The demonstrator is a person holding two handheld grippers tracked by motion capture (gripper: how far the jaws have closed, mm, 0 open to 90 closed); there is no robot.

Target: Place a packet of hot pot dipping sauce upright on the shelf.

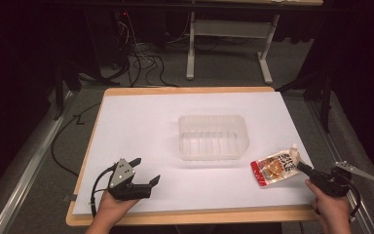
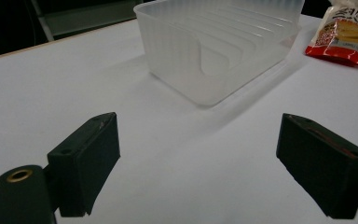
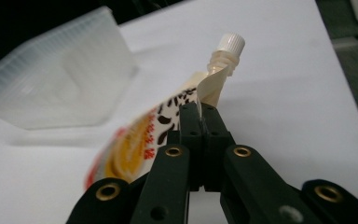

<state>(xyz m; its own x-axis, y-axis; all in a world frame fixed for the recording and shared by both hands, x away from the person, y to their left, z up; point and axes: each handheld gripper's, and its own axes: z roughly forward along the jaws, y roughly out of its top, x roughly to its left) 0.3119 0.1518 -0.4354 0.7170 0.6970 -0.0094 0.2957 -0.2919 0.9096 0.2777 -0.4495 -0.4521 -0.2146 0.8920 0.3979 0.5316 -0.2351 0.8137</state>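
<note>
Black grippers (image 1: pixel 143 170), brass-ringed screw holes, seemingly bare forearms.

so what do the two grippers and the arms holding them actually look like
Both are black handheld tools with two blocky black jaws. The left gripper carries a grey three-cornered plate on top and trails a black cable. The right gripper has a similar grey plate jutting to its side; its linkage arms show brass-coloured rivets in the right gripper view. The forearms are bare, with no sleeves in sight.

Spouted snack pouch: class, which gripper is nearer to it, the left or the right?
Right. The right gripper pinches the spouted snack pouch near its cap; the left gripper rests open across the table.
</note>
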